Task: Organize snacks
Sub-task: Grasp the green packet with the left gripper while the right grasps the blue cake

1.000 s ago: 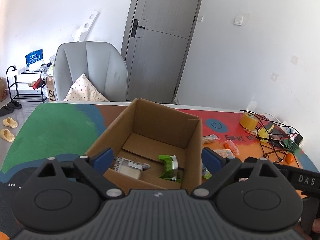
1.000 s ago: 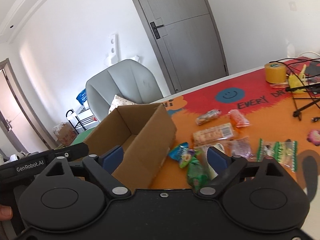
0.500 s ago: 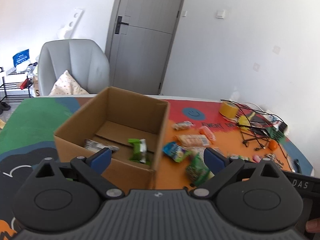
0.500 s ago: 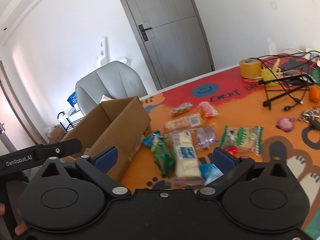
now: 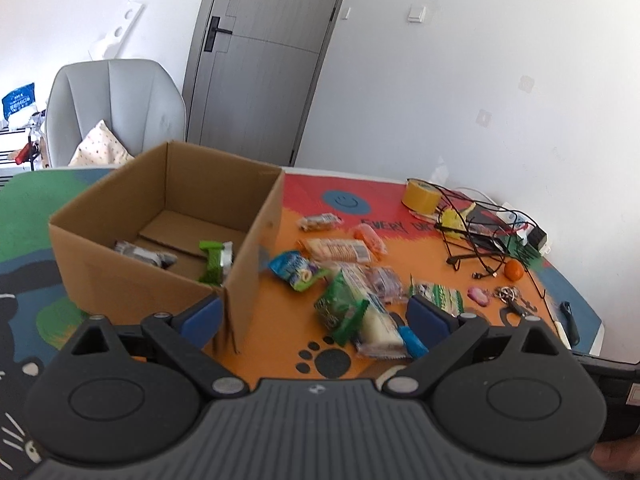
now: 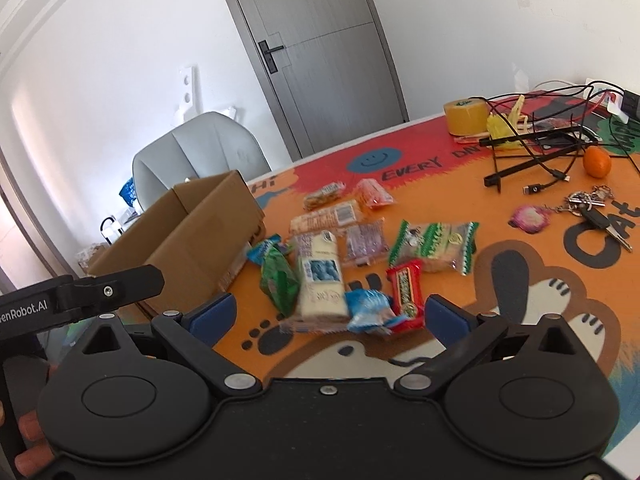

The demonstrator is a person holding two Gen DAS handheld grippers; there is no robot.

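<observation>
Now, from the left wrist, the left hand-held gripper [image 5: 314, 316] is hanging wide open with nothing in it, over the colorful desk [image 5: 400, 184]. A cardboard box [image 5: 168, 232] is sitting to its left, holding a green packet [image 5: 214, 260] and a silvery packet [image 5: 144, 254]. A pile of snacks [image 5: 352, 280] is lying just beside the box.

From the right wrist, the right hand-held gripper [image 6: 326, 316] is also gaping wide and gripping nothing. Right ahead of it, a white cracker pack [image 6: 320, 276], a green bag [image 6: 280, 280], a blue candy wrapper [image 6: 368, 310] and a red bar [image 6: 406, 290] are lying close together. An orange [image 6: 596, 162] is sitting well apart, by some black cables [image 6: 540, 148].
</observation>
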